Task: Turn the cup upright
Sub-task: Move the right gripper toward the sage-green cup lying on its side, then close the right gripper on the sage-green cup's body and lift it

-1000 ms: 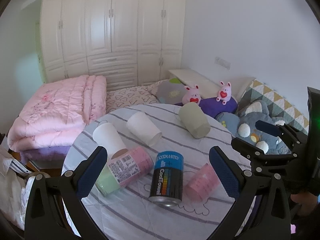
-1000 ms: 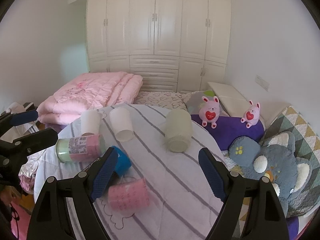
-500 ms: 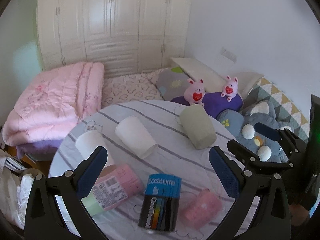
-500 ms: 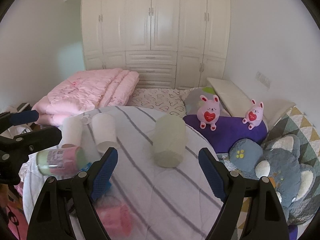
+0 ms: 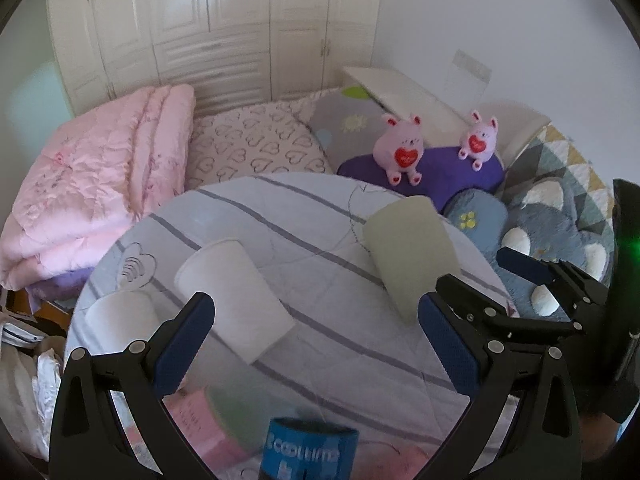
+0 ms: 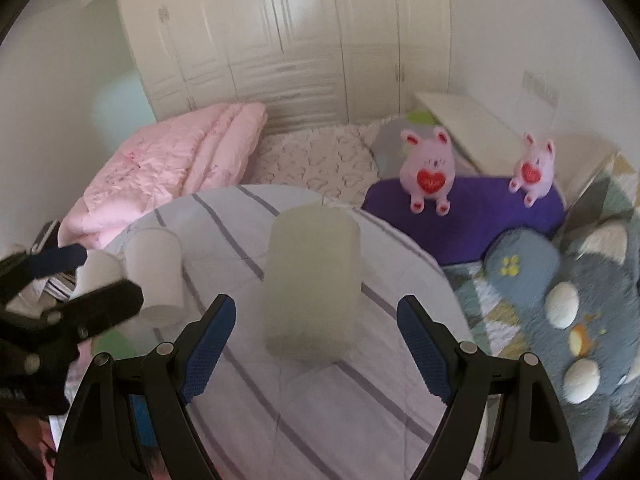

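Pale-green plastic cup (image 6: 312, 280) lying sideways looks light, rigid, slippery; right gripper (image 6: 316, 344), spread wide, should pinch its mid-wall; left gripper (image 5: 316, 344) also spread, empty.

Pale green cup (image 6: 312, 284) on its side on striped tablecloth (image 6: 320, 412), mouth toward camera.
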